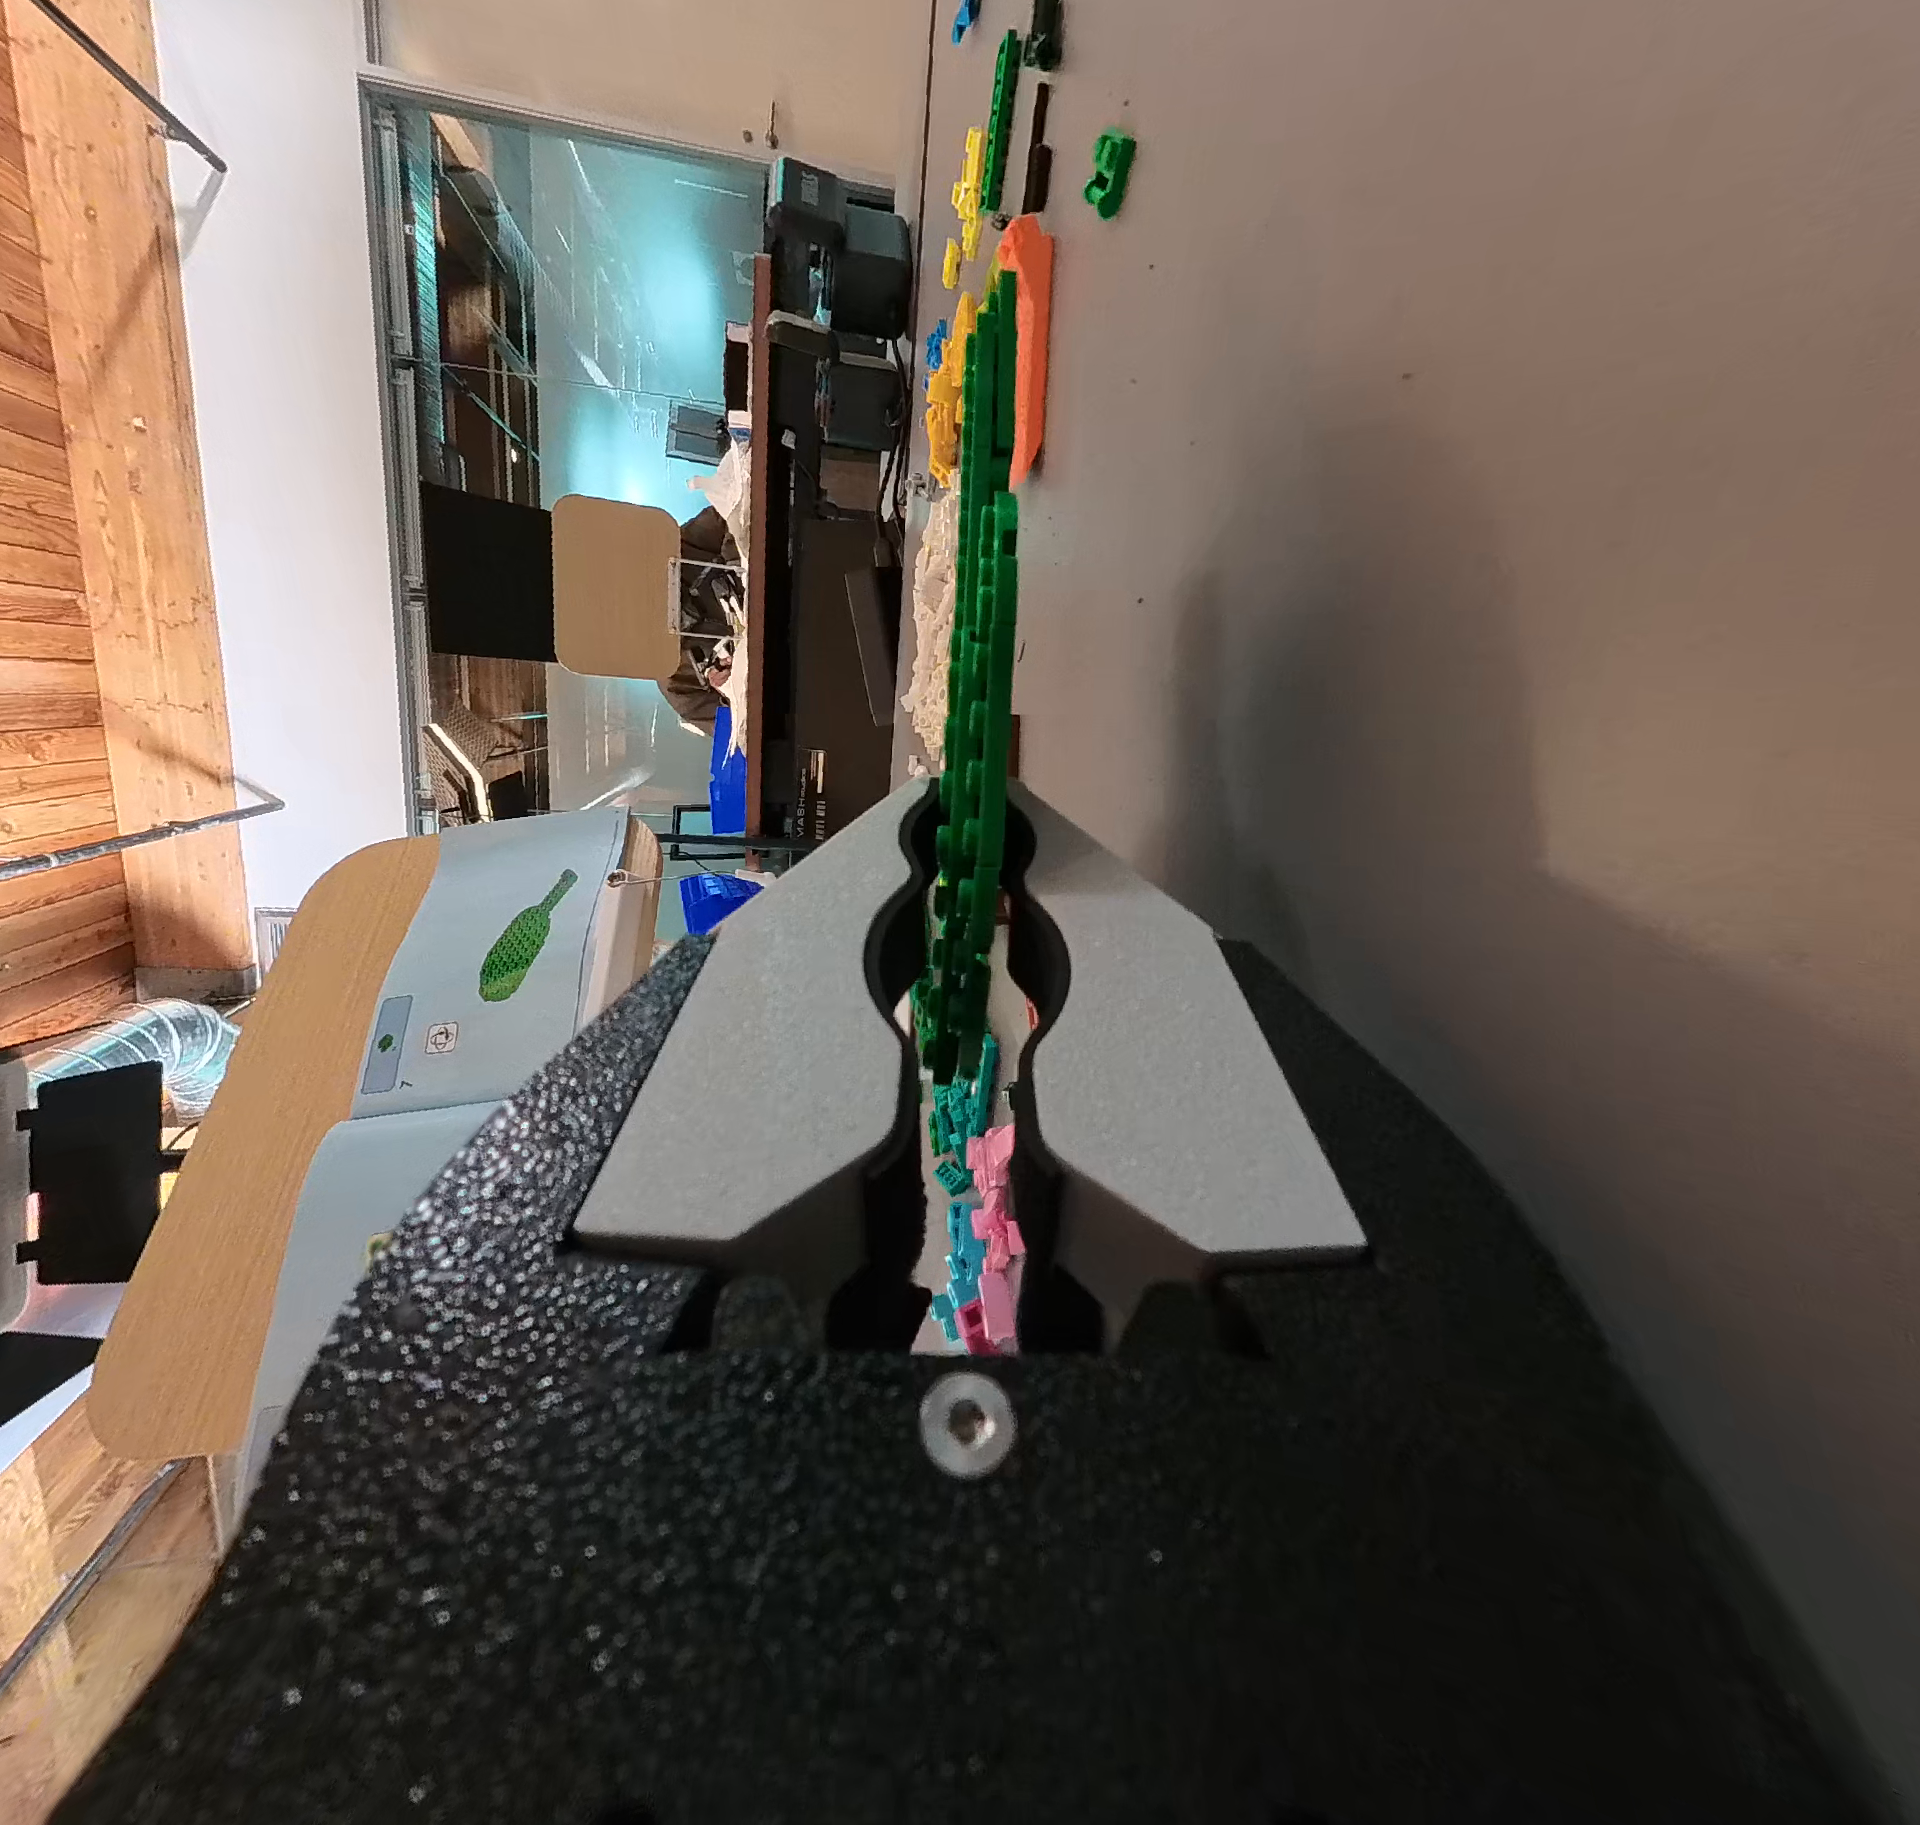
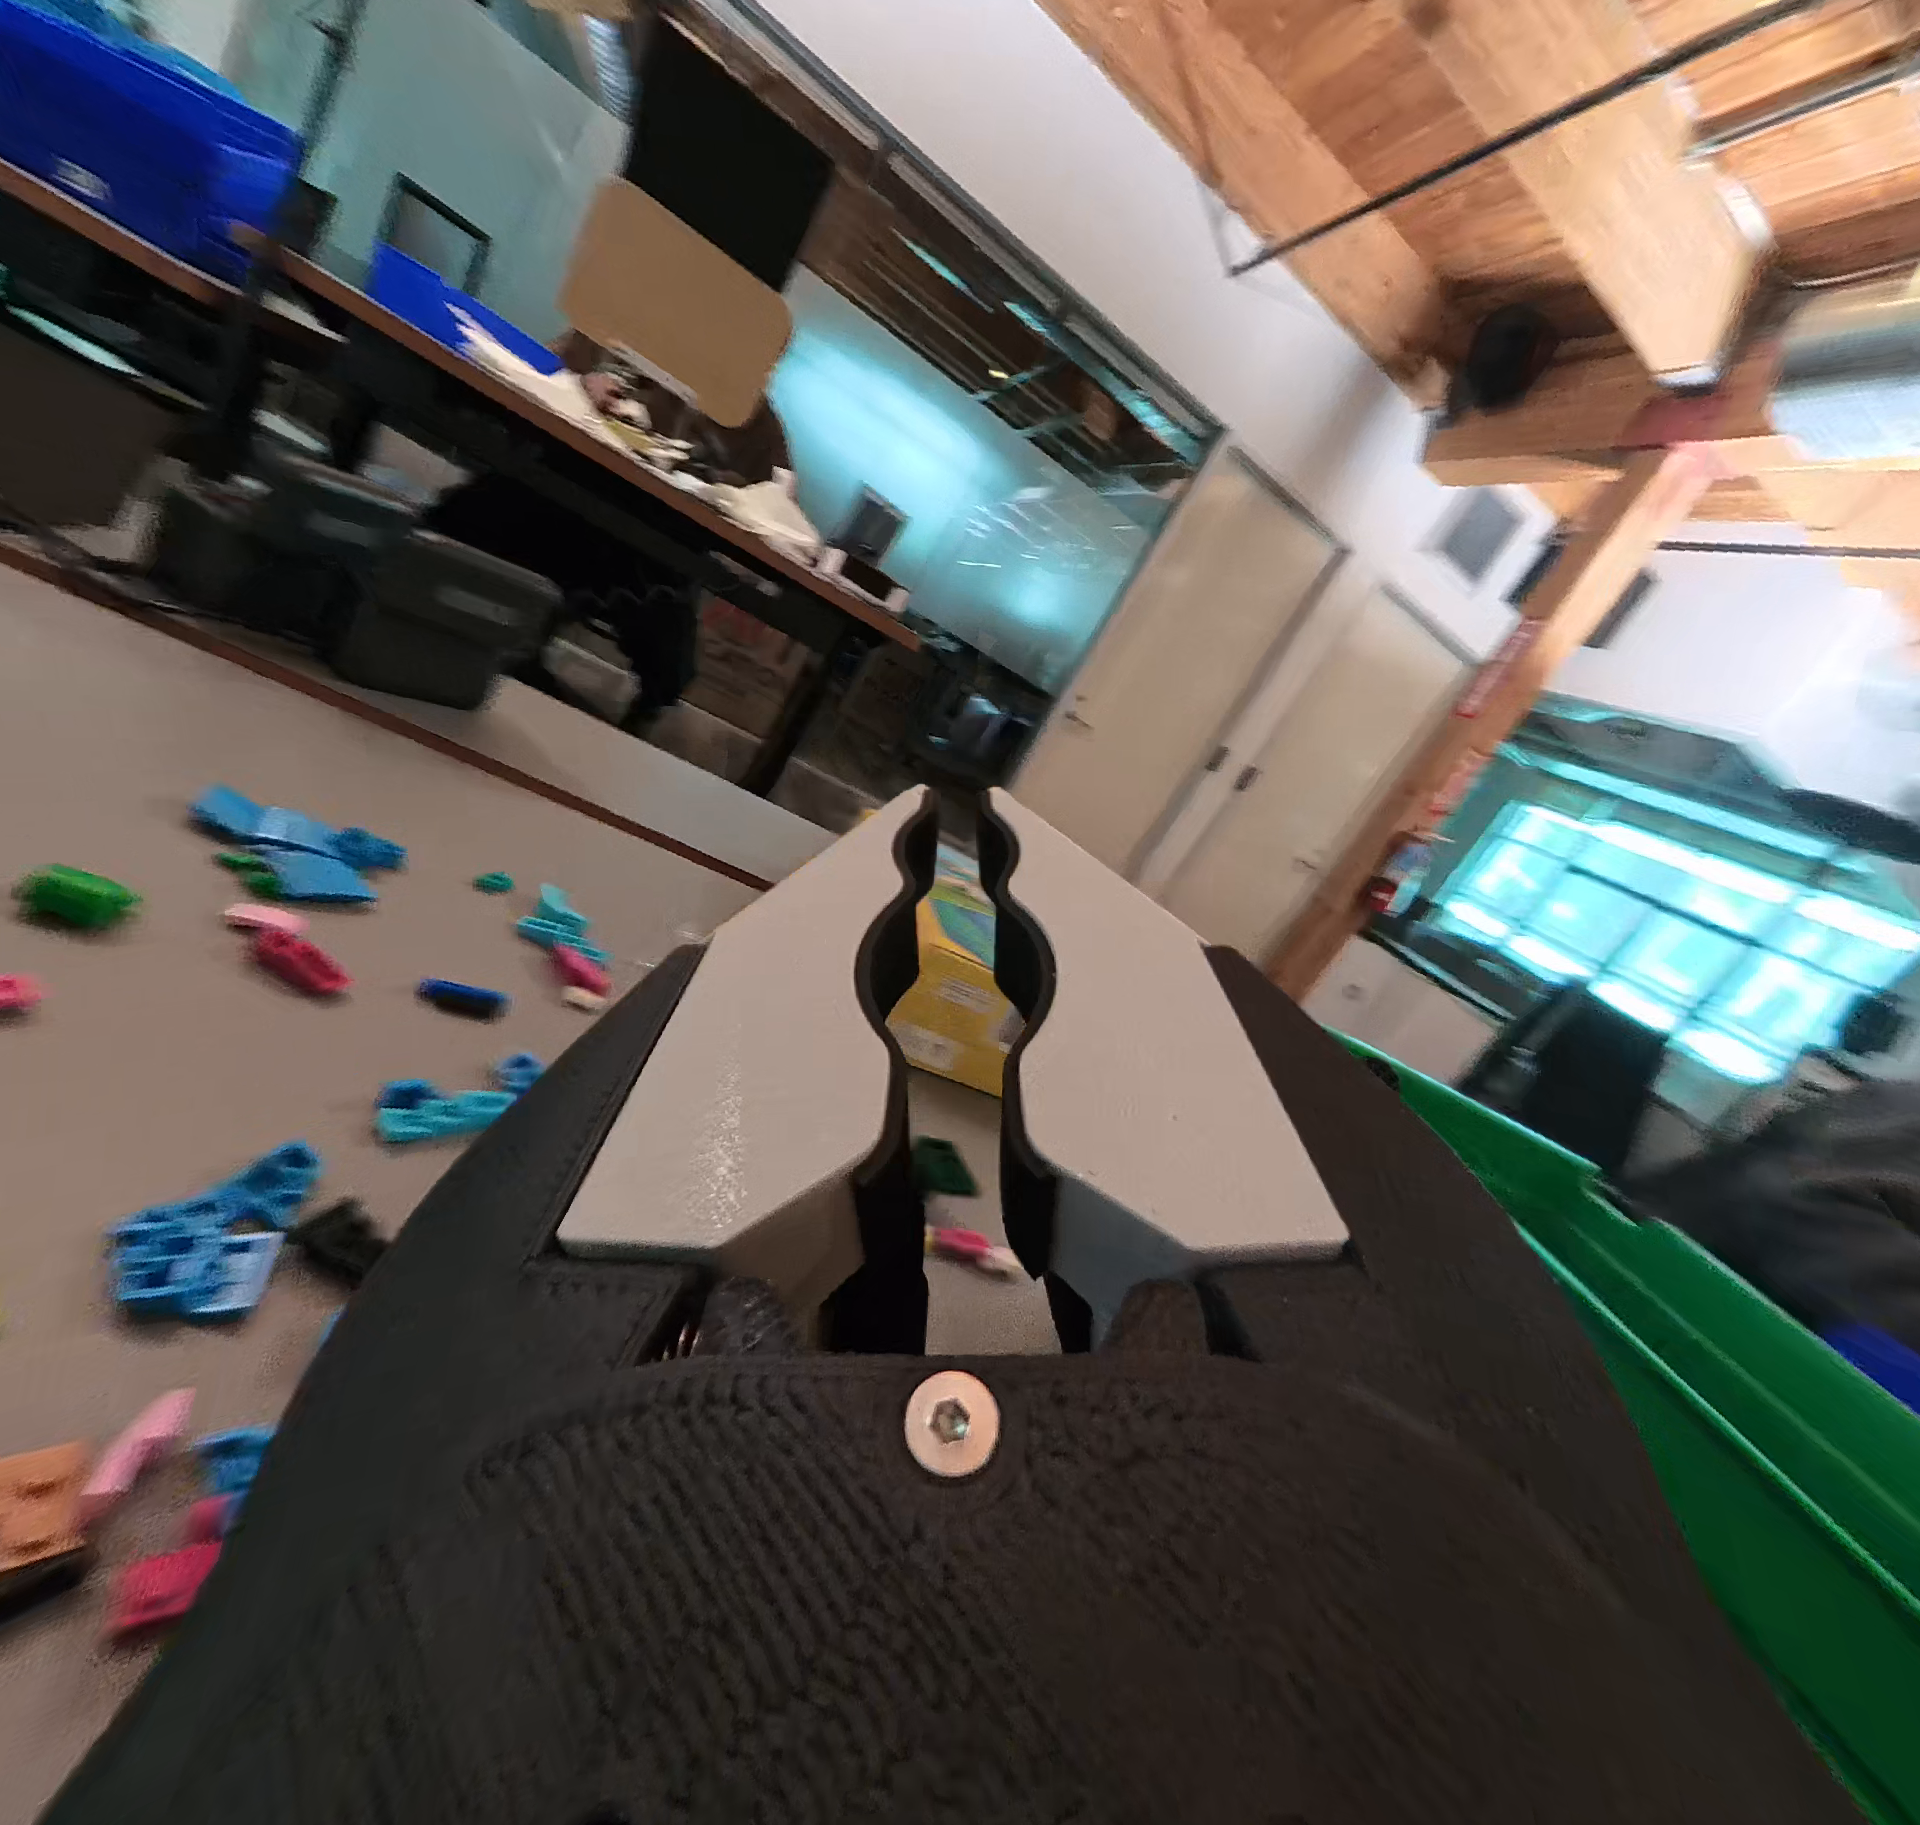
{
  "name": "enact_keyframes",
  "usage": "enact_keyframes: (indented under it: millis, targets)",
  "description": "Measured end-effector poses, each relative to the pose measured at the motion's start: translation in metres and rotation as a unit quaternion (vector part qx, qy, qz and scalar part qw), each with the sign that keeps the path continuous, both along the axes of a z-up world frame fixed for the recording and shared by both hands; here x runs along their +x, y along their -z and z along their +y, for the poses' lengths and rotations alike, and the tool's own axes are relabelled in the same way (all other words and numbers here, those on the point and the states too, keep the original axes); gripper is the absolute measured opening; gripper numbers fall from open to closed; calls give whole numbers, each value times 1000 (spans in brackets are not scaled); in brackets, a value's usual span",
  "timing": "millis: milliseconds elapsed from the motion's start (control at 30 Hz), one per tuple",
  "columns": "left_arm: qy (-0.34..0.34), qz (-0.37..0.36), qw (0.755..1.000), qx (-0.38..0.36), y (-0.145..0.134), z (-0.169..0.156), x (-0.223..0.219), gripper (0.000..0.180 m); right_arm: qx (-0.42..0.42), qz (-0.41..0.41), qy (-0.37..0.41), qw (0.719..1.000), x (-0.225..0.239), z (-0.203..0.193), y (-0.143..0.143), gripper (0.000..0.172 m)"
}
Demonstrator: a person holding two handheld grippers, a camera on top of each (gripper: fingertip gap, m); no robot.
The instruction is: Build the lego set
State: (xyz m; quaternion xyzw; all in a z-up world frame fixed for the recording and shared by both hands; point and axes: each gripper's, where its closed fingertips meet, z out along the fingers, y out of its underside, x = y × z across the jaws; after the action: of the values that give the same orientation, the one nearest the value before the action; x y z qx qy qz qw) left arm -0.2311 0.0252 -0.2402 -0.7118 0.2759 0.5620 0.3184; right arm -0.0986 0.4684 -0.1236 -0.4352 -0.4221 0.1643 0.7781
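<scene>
The left gripper (image 1: 971, 819) is nearly closed around a flat green brick build (image 1: 982, 632), which runs up the frame's middle along the grey table (image 1: 1455, 528); whether its fingers actually press it I cannot tell. An orange piece (image 1: 1029, 341) sits higher up. The right gripper (image 2: 958, 809) – jaws narrow, nothing between – hovers above scattered bricks (image 2: 260, 944) at left, with a green bin (image 2: 1714, 1412) at lower right.

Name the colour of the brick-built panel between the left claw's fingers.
Green brick-built panel, clearest in the left wrist view.
</scene>
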Motion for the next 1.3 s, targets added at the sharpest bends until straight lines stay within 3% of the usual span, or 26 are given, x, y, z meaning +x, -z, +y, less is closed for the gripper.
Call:
enact_keyframes:
  millis: [67,167,233,367,500,600,767,967,1133,1300]
  targets:
    - [-1,-7,1000,6,-1,0,-1,6,-39,-22,-85,995,-27,-31,1,9]
    - [-2,-14,1000,14,-3,-1,-3,6,-69,-98,-230,966,-85,-100,6,13]
    - [-1,-14,1000,14,-3,-1,-3,6,-76,-154,-324,930,-126,-155,11,16]
    - [-2,-20,1000,14,-2,-1,-4,5,-81,-274,-479,830,-198,-264,29,28]
    - [-6,-45,999,27,-2,-3,-5,6,-33,-372,-541,754,-262,-340,53,29]
    - [-9,-53,998,33,-3,-4,-6,6,-31,-433,-552,712,-302,-376,72,30]
    - [-9,-64,997,32,-1,-4,-7,6,-6,-535,-535,654,-340,-405,106,31]
    - [-9,-78,996,43,-2,-5,-8,6,-11,-611,-506,609,-363,-413,132,26]
    - [-7,-84,995,48,-3,-6,-9,5,-8,-652,-466,598,-376,-404,151,24]
    - [-6,-86,995,50,-3,-6,-8,5,-17,-658,-467,591,-381,-406,151,21]
